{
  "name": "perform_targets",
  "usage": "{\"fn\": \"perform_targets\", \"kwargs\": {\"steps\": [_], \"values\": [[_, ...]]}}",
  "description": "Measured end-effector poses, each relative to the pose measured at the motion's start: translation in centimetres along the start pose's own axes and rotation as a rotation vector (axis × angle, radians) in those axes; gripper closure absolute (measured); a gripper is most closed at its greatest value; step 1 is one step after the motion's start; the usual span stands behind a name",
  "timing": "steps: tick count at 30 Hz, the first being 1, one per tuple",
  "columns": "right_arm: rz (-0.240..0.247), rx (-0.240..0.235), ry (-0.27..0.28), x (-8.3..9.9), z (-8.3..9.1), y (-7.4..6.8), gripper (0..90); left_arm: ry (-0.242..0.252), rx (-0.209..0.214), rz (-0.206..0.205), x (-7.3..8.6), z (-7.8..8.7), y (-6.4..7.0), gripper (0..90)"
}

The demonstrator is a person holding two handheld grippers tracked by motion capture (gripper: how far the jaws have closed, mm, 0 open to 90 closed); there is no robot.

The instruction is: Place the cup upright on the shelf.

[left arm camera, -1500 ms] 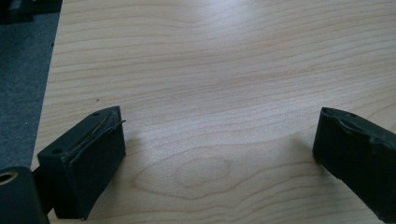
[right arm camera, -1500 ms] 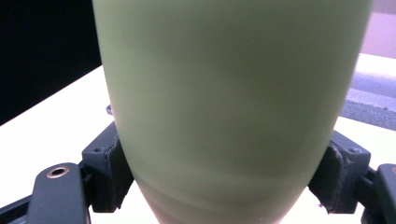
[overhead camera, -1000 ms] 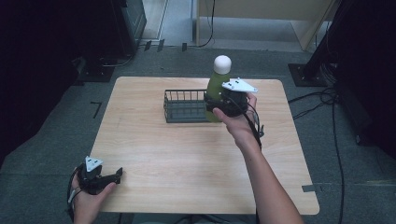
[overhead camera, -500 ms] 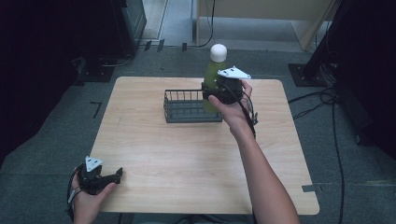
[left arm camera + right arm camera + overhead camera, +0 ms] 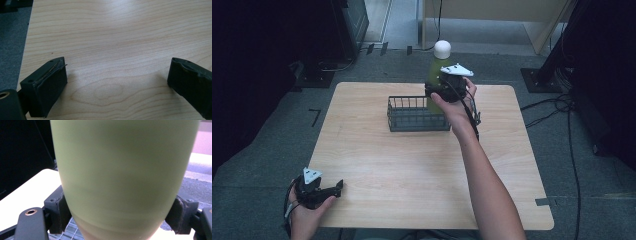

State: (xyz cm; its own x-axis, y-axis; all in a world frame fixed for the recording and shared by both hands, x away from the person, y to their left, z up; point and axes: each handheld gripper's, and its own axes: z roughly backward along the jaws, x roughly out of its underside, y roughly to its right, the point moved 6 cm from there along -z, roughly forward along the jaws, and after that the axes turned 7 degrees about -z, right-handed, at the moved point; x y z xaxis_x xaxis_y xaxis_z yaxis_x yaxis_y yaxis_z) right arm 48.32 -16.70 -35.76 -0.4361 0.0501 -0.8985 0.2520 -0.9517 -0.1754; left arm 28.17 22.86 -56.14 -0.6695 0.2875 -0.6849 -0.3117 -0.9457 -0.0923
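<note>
Right gripper (image 5: 438, 92) fingers (image 5: 58, 213) clamped on the green bottle (image 5: 435, 75) with a white cap, bottle upright and lifted above the right end of the black wire basket (image 5: 412, 120) at the far side of the bench (image 5: 412, 165). Left gripper (image 5: 332, 189) fingers (image 5: 45, 87) spread wide, nothing between them, resting at the bench's near-left corner, well apart from the basket.

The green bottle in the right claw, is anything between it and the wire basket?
Nothing visible. The green bottle hangs upright in the right claw above the right end of the wire basket, which looks empty.
</note>
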Motion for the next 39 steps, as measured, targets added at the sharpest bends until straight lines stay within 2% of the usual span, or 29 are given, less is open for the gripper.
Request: {"fn": "perform_targets", "kwargs": {"steps": [10,23,28,39], "values": [[0.023,0.045,-0.011,0.9,-2.0,0.4,20.3,0.000,0.000,0.000,0.0,0.0,0.0,2.8],[0.002,0.057,-0.051,3.2,-3.6,1.2,20.3,0.001,0.000,0.000,0.0,0.0,0.0,2.8],[-0.022,0.057,-0.059,3.8,-4.0,1.8,20.3,0.000,0.000,0.000,0.0,0.0,0.0,2.8],[-0.005,0.051,-0.044,4.5,-3.8,1.9,20.1,0.000,0.000,0.000,0.0,0.0,0.0,2.8]]}}
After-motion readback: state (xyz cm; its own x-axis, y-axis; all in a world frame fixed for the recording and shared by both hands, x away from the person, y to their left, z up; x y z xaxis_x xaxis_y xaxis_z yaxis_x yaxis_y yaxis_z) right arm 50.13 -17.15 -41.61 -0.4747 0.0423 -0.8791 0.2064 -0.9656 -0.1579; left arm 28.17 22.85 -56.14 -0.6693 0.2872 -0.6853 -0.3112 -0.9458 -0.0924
